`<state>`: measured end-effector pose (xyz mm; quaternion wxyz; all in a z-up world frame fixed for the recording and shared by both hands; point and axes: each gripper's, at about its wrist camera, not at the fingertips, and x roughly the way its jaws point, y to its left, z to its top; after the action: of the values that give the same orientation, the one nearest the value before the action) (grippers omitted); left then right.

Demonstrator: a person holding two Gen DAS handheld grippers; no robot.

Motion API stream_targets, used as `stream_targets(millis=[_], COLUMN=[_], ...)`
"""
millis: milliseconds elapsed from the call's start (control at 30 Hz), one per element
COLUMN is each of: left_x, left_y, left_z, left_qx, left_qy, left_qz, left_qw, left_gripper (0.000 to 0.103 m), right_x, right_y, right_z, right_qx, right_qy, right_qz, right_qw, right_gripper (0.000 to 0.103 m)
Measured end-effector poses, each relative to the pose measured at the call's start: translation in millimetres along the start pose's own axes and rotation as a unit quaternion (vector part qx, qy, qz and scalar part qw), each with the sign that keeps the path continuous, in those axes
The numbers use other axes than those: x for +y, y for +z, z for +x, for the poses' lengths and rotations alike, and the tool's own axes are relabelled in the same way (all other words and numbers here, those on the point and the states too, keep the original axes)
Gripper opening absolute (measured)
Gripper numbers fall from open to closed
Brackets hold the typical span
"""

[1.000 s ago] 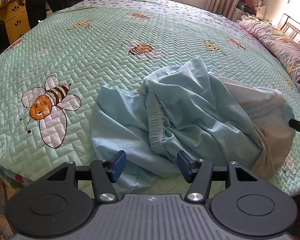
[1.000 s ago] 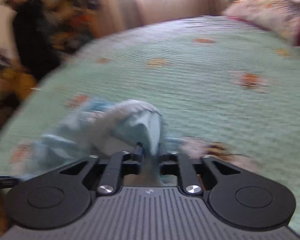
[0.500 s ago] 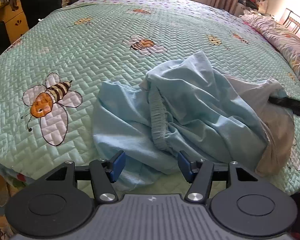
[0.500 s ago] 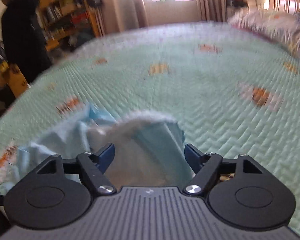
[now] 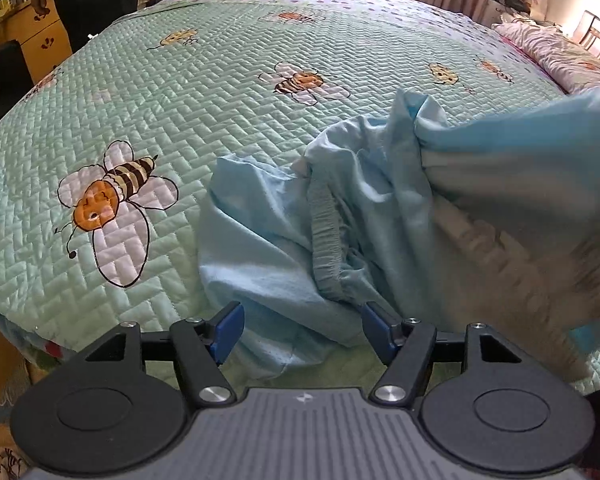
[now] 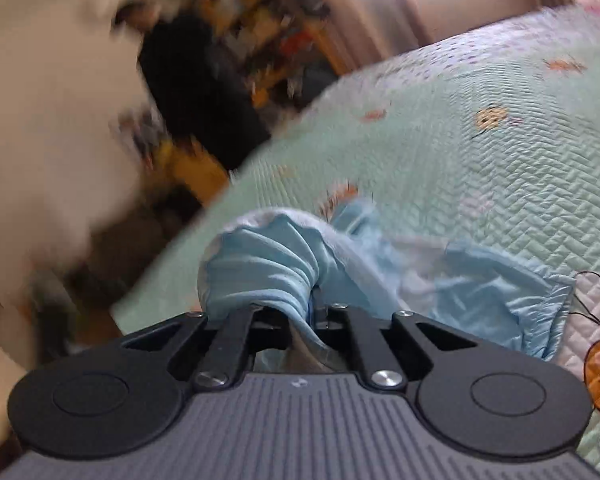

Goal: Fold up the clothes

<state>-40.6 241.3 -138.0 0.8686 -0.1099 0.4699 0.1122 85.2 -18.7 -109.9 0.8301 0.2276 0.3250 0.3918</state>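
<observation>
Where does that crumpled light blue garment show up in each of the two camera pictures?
Left wrist view: the light blue garment lies centre to right on the bed, its right part lifted, beyond the open left tool.
Right wrist view: the garment sits bottom centre, bunched in the shut right tool, trailing right.
Shared landmark: the green bee-print quilt.

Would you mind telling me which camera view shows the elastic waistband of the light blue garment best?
The left wrist view: the gathered waistband runs sharp and unobstructed down the middle of the light blue garment on the bed. The right wrist view is blurred and shows only bunched cloth clamped in the right gripper; no waistband can be made out there.
</observation>
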Motion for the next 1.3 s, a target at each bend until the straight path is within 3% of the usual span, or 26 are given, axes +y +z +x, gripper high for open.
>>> stream_targets(millis=[167,300,467,667,1133,1300], left_x=[-2,-5,-8,4,25,35], left_y=[-1,-3,-4,-4,-6,-6], left_z=[-2,-4,-6,-3,-6,-7], left_qx=[-0.003,-0.005,-0.007,-0.010,-0.017,-0.020], left_qy=[-0.005,-0.008,-0.012,-0.011,-0.011,-0.009], left_qz=[0.003,0.008,0.013,-0.002,-0.031,-0.044], left_qw=[1.0000,0.9999,0.9998,0.9999,0.9993,0.9988], left_gripper=[0.068,0.068,0.068,0.068,0.068,0.068], right_x=[-35,-42,-55,-53,29,61], right_y=[31,44,47,61,134,181], right_z=[-63,-97,-110,-100,-41,-27], right_qx=[-0.095,-0.146,-0.183,-0.185,-0.158,-0.197], right_qy=[0.048,0.036,0.017,0.023,0.090,0.142], right_qz=[0.119,0.127,0.159,0.168,0.103,0.091], right_qw=[0.987,0.980,0.970,0.968,0.978,0.966], right_gripper=[0.009,0.009,0.009,0.009,0.009,0.009])
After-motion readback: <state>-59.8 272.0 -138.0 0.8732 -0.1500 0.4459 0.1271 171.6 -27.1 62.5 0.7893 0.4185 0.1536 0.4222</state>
